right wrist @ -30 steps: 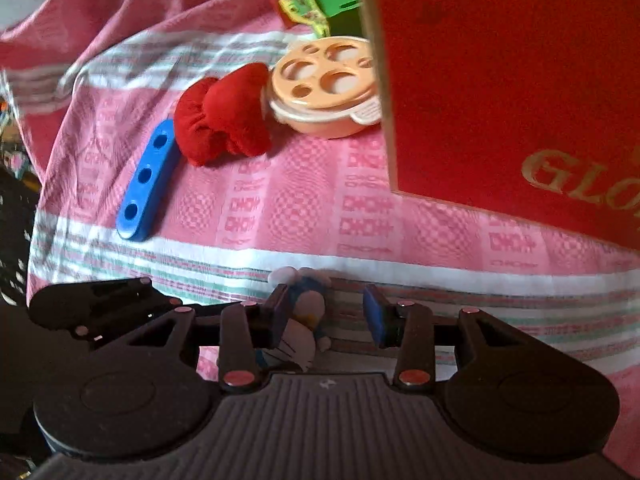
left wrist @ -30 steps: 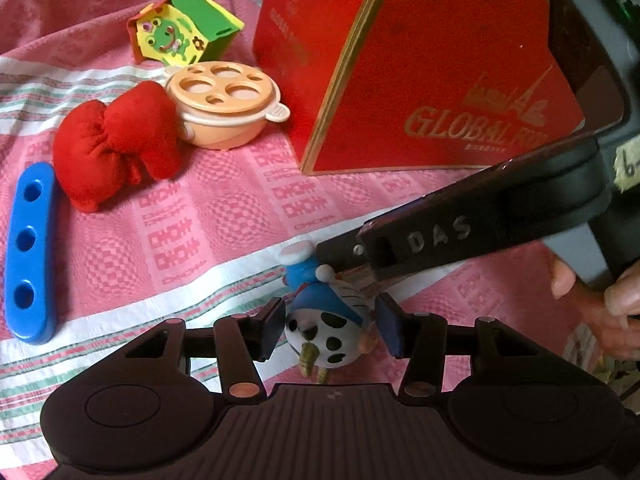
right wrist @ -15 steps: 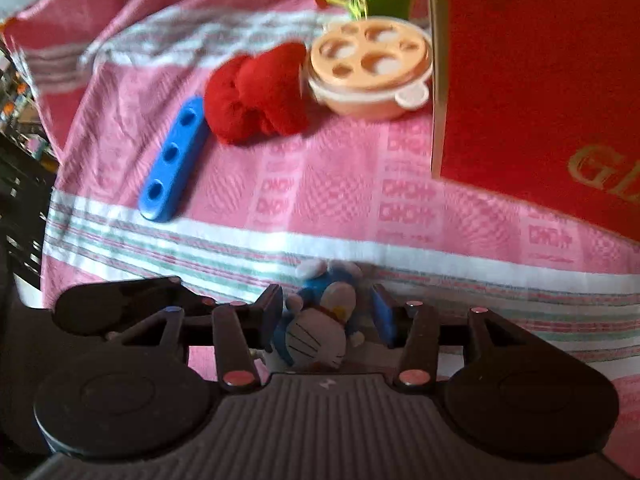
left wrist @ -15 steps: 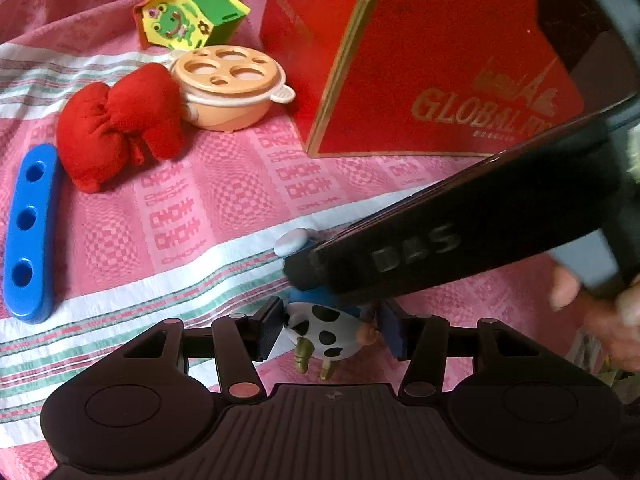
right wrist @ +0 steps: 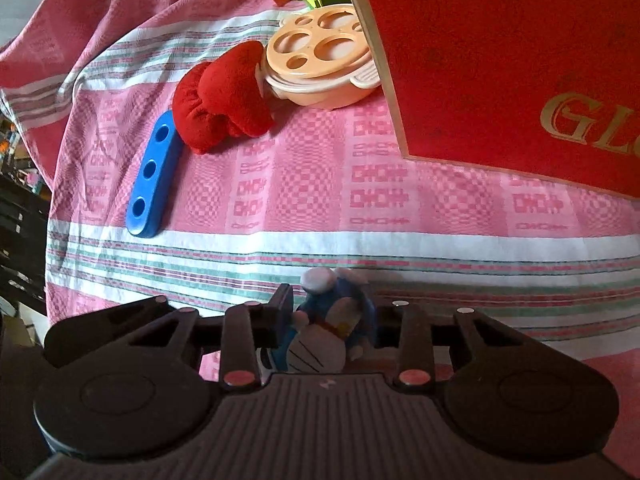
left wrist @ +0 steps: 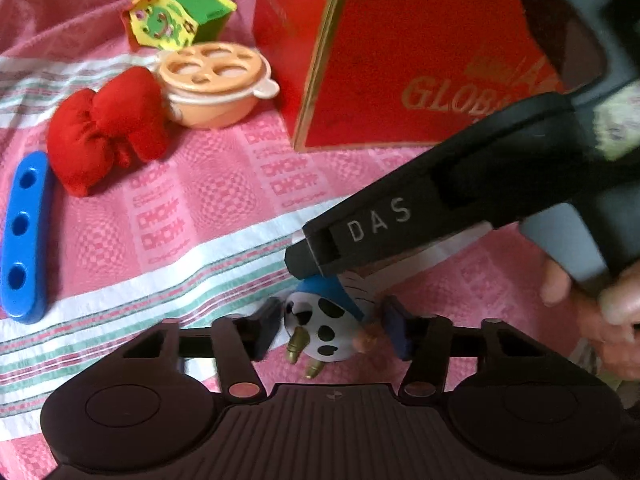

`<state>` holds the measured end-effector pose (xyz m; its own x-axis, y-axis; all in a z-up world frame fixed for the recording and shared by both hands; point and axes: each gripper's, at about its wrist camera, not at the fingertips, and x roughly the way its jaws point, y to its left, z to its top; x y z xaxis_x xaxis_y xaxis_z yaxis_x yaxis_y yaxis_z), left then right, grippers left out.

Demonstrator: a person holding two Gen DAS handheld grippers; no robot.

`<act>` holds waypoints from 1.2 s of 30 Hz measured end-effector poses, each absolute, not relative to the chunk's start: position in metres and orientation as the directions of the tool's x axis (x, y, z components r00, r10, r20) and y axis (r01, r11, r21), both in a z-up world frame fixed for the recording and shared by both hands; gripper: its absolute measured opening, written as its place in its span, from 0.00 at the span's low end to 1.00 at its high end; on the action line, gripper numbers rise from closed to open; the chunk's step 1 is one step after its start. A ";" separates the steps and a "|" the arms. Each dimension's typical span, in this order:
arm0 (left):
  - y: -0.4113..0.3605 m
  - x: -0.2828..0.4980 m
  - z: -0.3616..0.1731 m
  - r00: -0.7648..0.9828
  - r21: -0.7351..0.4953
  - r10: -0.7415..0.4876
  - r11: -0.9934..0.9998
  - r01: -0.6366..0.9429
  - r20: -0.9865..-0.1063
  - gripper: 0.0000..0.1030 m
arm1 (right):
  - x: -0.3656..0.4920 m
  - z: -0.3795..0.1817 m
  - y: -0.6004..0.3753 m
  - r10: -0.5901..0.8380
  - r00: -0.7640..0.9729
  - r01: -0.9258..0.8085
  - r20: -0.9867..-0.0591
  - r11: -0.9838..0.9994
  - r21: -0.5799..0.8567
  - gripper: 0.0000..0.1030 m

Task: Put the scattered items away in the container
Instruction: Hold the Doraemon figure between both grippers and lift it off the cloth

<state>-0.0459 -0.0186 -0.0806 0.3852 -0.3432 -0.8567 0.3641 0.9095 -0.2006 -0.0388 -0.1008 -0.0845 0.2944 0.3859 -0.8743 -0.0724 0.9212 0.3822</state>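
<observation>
A small blue-and-white cat figure (right wrist: 328, 332) sits between the fingers of my right gripper (right wrist: 330, 320), which closes on its sides just above the pink cloth. In the left wrist view the figure's spotted white body (left wrist: 324, 330) lies between the open fingers of my left gripper (left wrist: 328, 326), with gaps on both sides. The right gripper's black finger (left wrist: 400, 220) reaches over it from the right. The red container box (left wrist: 400, 48) stands behind; it also shows in the right wrist view (right wrist: 512, 48).
On the pink checked cloth (left wrist: 224, 200) lie a red plush bow (left wrist: 106, 124), an orange toy pot (left wrist: 212, 88), a green-yellow frog box (left wrist: 176, 20) and a blue three-hole bar (left wrist: 24, 236). The cloth's edge drops off at the left (right wrist: 44, 240).
The right gripper has closed in around the cat figure and turned it, so its face shows. The left gripper stays open around it.
</observation>
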 end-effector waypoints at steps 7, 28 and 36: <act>-0.026 -0.052 -0.083 0.385 -0.185 -0.365 0.883 0.432 -0.848 0.53 | -0.044 -0.086 -0.121 0.410 0.281 -0.007 -0.868 0.905 0.425 0.46; -0.044 -0.046 -0.092 0.344 -0.174 -0.325 0.899 0.403 -0.881 0.53 | -0.049 -0.096 -0.112 0.383 0.283 0.018 -0.880 0.915 0.404 0.41; -0.049 -0.049 -0.092 0.349 -0.163 -0.318 0.899 0.407 -0.881 0.53 | -0.051 -0.097 -0.112 0.384 0.289 0.018 -0.877 0.914 0.406 0.41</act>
